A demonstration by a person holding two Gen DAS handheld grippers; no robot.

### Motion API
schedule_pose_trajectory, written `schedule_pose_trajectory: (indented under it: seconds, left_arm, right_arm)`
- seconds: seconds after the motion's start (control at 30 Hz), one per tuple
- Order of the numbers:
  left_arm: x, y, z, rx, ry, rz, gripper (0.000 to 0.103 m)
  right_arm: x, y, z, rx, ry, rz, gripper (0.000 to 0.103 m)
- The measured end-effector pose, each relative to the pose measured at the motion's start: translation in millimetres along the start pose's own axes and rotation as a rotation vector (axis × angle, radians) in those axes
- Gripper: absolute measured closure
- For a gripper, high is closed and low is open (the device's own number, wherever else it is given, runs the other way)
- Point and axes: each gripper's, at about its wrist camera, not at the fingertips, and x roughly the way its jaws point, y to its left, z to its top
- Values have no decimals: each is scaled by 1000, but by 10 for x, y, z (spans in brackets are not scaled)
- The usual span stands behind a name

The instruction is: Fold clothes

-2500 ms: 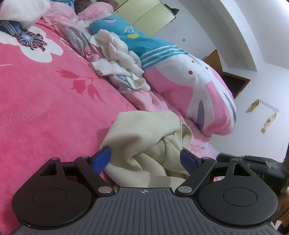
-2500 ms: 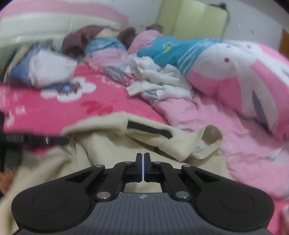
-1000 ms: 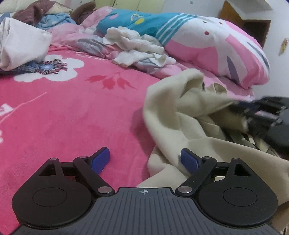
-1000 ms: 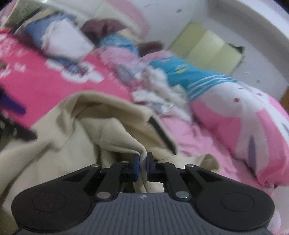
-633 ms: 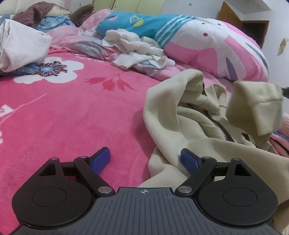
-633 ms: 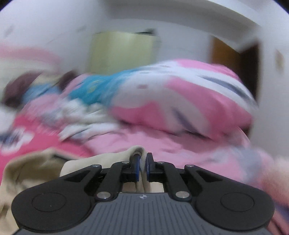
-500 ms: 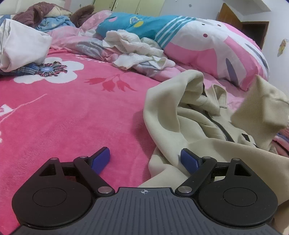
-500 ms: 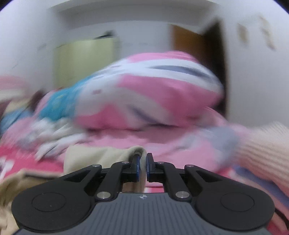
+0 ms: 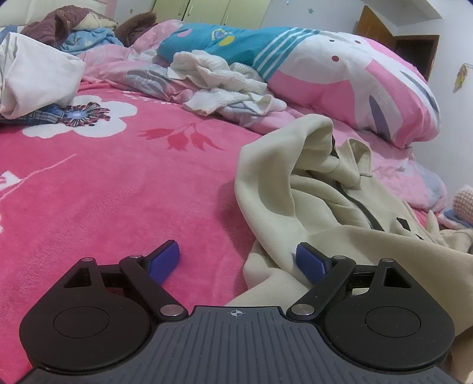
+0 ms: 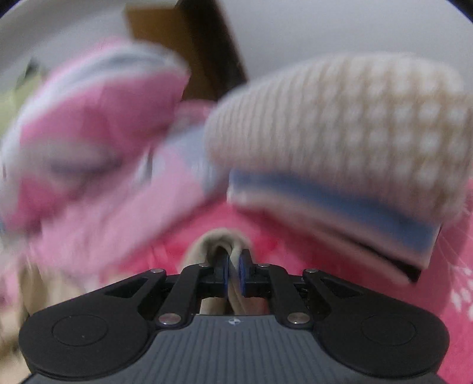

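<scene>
right gripper [image 10: 233, 270] is clamped on a fold of the rumpled cream hoodie [image 9: 319, 201], likely spreading it; left gripper [image 9: 238, 260] gapes at its edge, needing a grip.

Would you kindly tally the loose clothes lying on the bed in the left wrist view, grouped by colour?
Cream: 1, the zip-up hoodie, a fold of it pinched in the right tongs
White: 2, the knit heap and the folded piece
Brown: 1, the crumpled garment
Light blue: 1, the cloth beside it
Total: 5
</scene>
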Motion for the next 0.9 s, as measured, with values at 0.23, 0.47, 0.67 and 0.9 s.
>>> schedule_pose_trajectory:
  seconds: [0.23, 0.47, 0.67, 0.9]
  left_arm:
    - [-90, 19, 73, -20, 10, -3, 14]
    - [-524, -126, 203, -8, -4, -167, 8]
    - [-551, -656, 163, 11, 165, -415, 6]
    - [-456, -968, 22, 50, 212, -384, 22]
  right_arm:
    - [-364, -74, -177, -101, 148, -51, 28]
    - [-1269, -104, -280, -195, 144, 61, 22]
    - [-1548, 559, -354, -168, 142, 470, 22]
    - [-873, 1268, -878, -41, 269, 700, 30]
